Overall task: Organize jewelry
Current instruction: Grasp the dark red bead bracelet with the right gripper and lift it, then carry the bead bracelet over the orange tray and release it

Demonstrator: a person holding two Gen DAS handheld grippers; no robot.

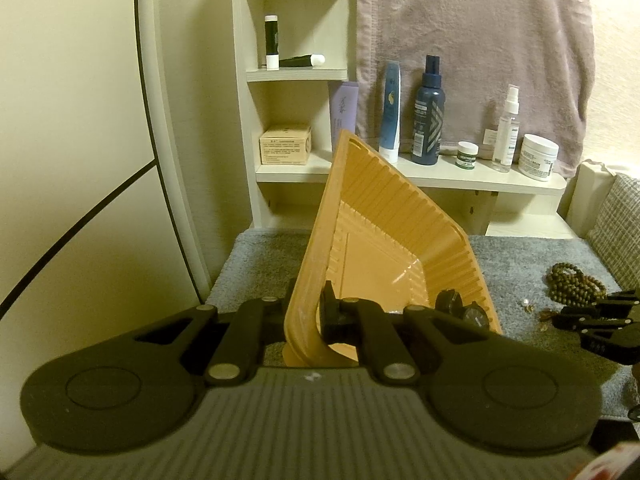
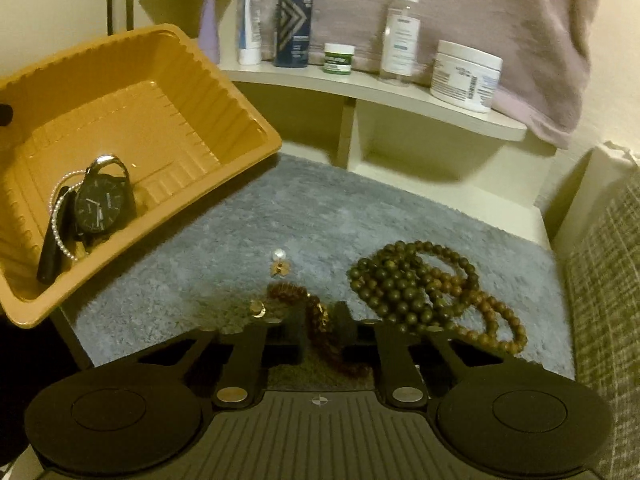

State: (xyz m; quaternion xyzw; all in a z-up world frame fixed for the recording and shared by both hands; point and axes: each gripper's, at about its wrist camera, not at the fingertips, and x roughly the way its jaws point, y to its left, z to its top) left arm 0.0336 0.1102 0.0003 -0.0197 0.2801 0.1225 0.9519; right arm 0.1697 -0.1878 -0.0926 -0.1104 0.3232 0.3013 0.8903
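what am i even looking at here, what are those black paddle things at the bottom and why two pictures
No robot here: a person holds a two-finger claw in each hand, and each claw carries a wide-angle camera that looks along its fingers. The black shapes at the bottom are the claw's own parts.

The left-hand picture shows the left claw pinching the rim of an orange tray, which it holds tilted above a grey mat.

The right-hand picture shows the same tray from the side, with a black watch and a pearl strand inside. The right claw closes on a reddish-brown bead bracelet. Beside it lie a pile of dark wooden beads and a small pearl earring. Toiletry bottles stand on the shelf behind.
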